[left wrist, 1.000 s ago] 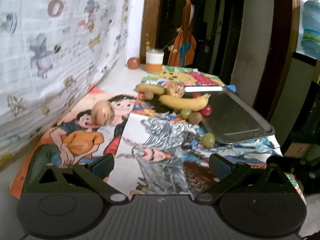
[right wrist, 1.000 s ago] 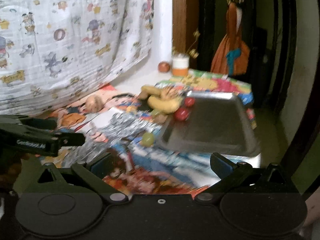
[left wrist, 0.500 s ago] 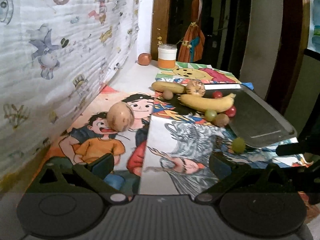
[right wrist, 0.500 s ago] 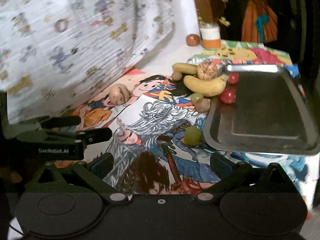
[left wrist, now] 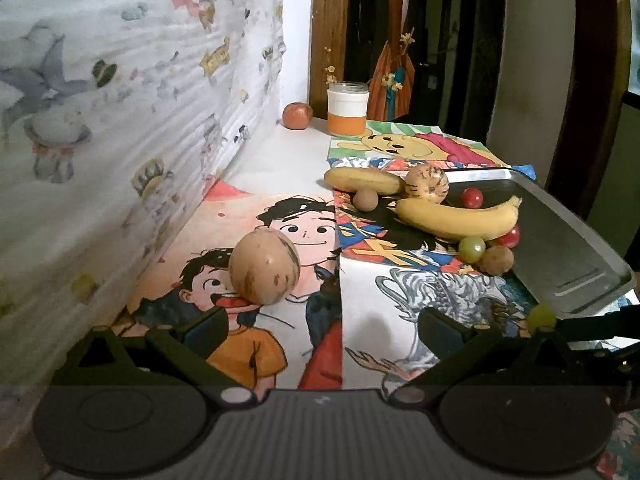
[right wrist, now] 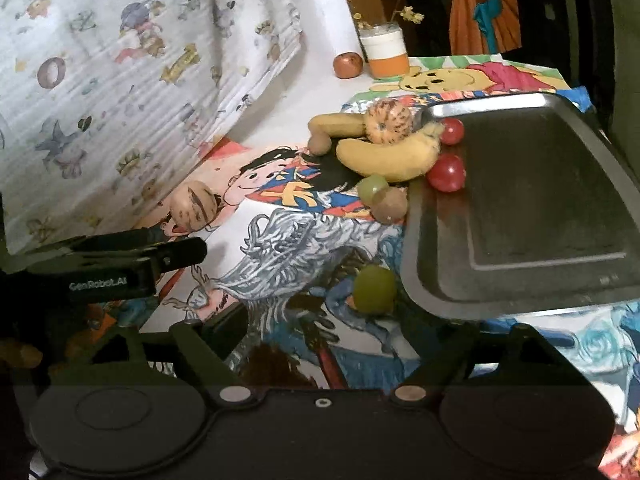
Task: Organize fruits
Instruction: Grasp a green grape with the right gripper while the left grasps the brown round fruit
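Observation:
A tan round fruit (left wrist: 264, 266) lies on the cartoon paper just ahead of my open, empty left gripper (left wrist: 320, 326); it also shows in the right wrist view (right wrist: 194, 209). Two bananas (left wrist: 456, 218), a striped round fruit (left wrist: 426, 182), brown small fruits, green grapes (left wrist: 472, 249) and red cherry tomatoes (left wrist: 471, 197) cluster at the left rim of a dark metal tray (right wrist: 520, 208). A lone green grape (right wrist: 374, 289) lies just ahead of my open, empty right gripper (right wrist: 360, 330), beside the tray's near corner.
A printed cloth (left wrist: 120, 120) hangs along the left. A white and orange jar (left wrist: 347, 108) and a reddish fruit (left wrist: 297, 116) stand at the back. The left gripper's body (right wrist: 116, 264) shows in the right wrist view. The table's right edge runs beyond the tray.
Both grippers have moved forward and lower toward the table. The tan fruit is now close to my left gripper; the lone green grape is now close to my right gripper. No fruit has moved.

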